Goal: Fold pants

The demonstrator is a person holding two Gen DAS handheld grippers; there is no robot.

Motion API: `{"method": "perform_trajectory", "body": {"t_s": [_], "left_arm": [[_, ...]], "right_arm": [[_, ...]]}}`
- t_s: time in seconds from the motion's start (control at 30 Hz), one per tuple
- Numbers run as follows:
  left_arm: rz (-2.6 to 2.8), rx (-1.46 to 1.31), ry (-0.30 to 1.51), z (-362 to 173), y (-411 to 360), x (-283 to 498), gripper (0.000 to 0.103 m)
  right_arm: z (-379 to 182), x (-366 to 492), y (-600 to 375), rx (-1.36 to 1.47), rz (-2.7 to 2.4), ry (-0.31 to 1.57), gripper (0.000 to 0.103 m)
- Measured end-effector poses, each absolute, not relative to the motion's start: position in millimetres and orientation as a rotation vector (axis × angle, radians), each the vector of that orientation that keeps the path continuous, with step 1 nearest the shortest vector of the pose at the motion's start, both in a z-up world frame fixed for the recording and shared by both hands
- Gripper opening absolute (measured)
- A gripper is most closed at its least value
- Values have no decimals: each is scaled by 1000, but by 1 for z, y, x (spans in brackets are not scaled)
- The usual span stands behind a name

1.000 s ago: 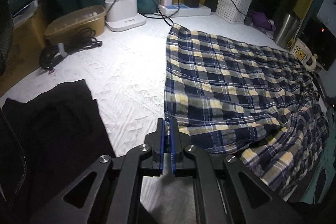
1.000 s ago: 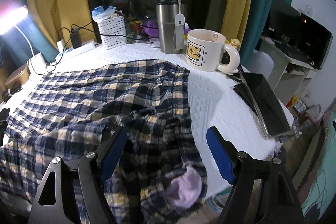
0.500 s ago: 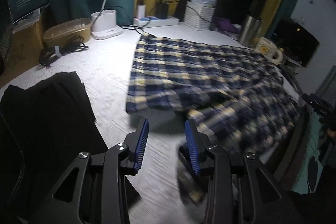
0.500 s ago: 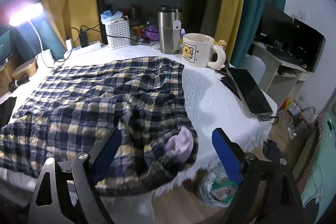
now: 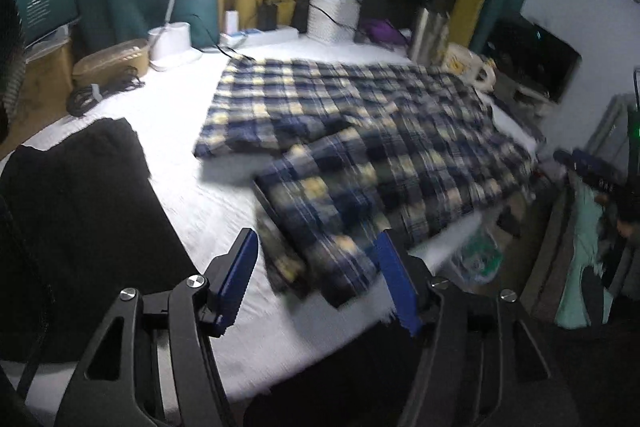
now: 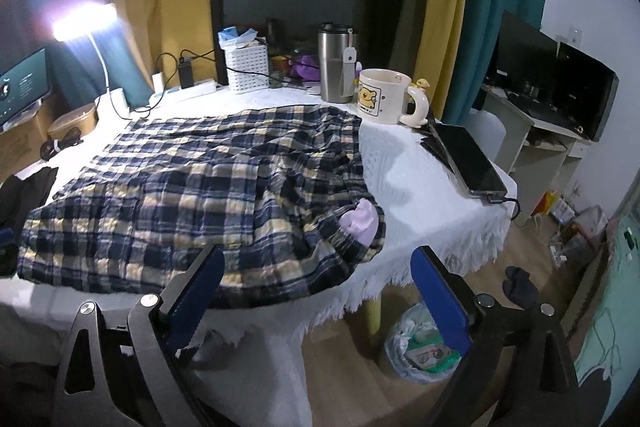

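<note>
The plaid pants point(image 6: 192, 187) lie spread across the white-covered surface point(image 6: 412, 171), one layer folded over the other so the upper leg sits askew on the lower, its near edge slumping over the front rim. A pale lilac pocket lining point(image 6: 360, 221) pokes out near the waistband corner on the right. Both tools hang back from the cloth: the left gripper point(image 5: 316, 277) has its jaws partway apart and opening, nothing pinched between them, only cloth seen lying on the surface beyond the gap; the right gripper point(image 6: 318, 293) stands very wide and is opening a little more, also empty. From where I stand, the fold looks loose and crooked, and that is the worry. The draped edge could slide off and drag the whole garment toward the floor. A careless next pinch might catch only the top layer, or snag the fringed tablecloth with it. The mug point(image 6: 386, 97) and steel tumbler point(image 6: 334, 63) stand just beside the far corner of the fabric, and the tablet point(image 6: 468, 159) lies near the right edge; a hard tug could topple or shift them. A black garment point(image 5: 84, 207) lies at the left, apart.
</note>
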State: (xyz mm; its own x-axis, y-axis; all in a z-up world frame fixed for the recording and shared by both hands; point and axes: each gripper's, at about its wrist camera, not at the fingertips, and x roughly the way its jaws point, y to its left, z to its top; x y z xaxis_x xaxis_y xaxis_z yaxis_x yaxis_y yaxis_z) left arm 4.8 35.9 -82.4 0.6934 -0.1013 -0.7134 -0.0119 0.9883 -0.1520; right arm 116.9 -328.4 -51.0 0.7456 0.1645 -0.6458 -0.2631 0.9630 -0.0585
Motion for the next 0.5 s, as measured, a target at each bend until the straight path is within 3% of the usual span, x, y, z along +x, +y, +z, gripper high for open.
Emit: {"method": "perform_trajectory", "body": {"t_s": [0.27, 0.5], "left_arm": [[-58, -36, 903, -113, 23, 3, 62], [55, -11, 827, -110, 29, 16, 62]], "right_arm": [[-61, 122, -324, -157, 239, 718, 95], [-76, 126, -322, -171, 240, 747, 95]]}}
